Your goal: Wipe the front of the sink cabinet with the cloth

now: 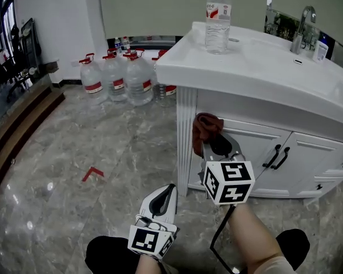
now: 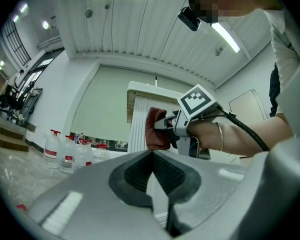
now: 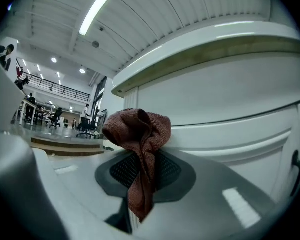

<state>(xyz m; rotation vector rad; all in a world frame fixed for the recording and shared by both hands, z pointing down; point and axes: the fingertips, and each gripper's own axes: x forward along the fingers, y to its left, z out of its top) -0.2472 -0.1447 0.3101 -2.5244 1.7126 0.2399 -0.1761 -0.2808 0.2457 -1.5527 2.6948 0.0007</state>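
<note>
A reddish-brown cloth (image 1: 206, 129) is pinched in my right gripper (image 1: 212, 147), bunched beyond the fingertips and pressed against the upper left of the white sink cabinet front (image 1: 257, 147), beside its fluted corner post (image 1: 186, 136). In the right gripper view the cloth (image 3: 140, 144) hangs from the shut jaws in front of the cabinet (image 3: 230, 109). My left gripper (image 1: 166, 194) hangs low over the floor, shut and holding nothing. The left gripper view shows its jaws (image 2: 152, 156) closed together, with the cloth (image 2: 155, 129) and right gripper (image 2: 165, 126) beyond.
A clear water bottle (image 1: 218, 19) stands on the white countertop (image 1: 257, 61); a tap (image 1: 303, 27) is at the back right. Black handles (image 1: 276, 157) sit on the cabinet doors. Several large water jugs (image 1: 117, 79) stand on the marble floor (image 1: 91, 147); wooden steps (image 1: 17, 136) rise at left.
</note>
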